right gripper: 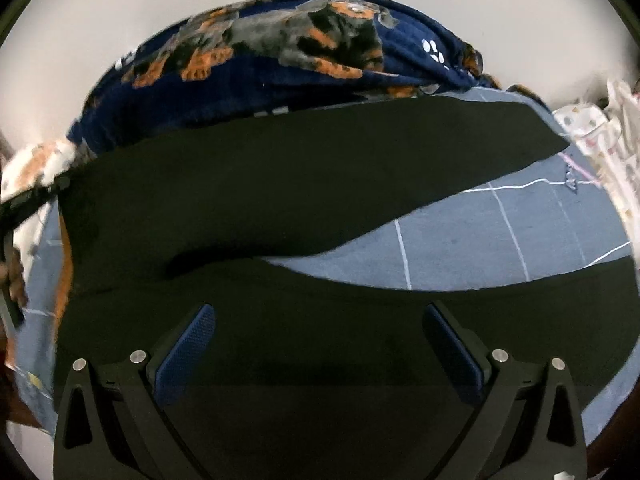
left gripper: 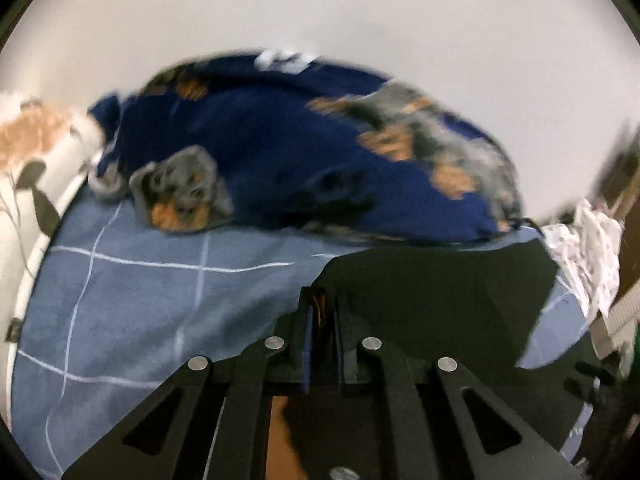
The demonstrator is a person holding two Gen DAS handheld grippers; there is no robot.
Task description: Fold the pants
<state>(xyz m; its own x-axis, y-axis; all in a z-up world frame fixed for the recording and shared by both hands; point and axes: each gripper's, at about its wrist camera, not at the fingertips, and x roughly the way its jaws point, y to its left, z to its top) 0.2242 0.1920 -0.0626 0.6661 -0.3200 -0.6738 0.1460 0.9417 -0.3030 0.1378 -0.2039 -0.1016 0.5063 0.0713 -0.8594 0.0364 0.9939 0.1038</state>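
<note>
Black pants (right gripper: 280,184) lie spread on a blue checked bedsheet (right gripper: 480,240), their two legs parting toward the right. My right gripper (right gripper: 318,312) hovers over the nearer leg, open, its blue pads (right gripper: 188,344) wide apart with nothing between them. In the left wrist view my left gripper (left gripper: 320,312) is shut, its fingers pressed together on an edge of the pants (left gripper: 440,292), and the black cloth drapes away from it to the right. That view is blurred.
A navy blanket with a dog print (left gripper: 260,148) is heaped along the far side of the bed, also in the right wrist view (right gripper: 280,60). White patterned cloth (left gripper: 588,248) lies at the right edge. A tan and white plush (left gripper: 32,132) sits far left.
</note>
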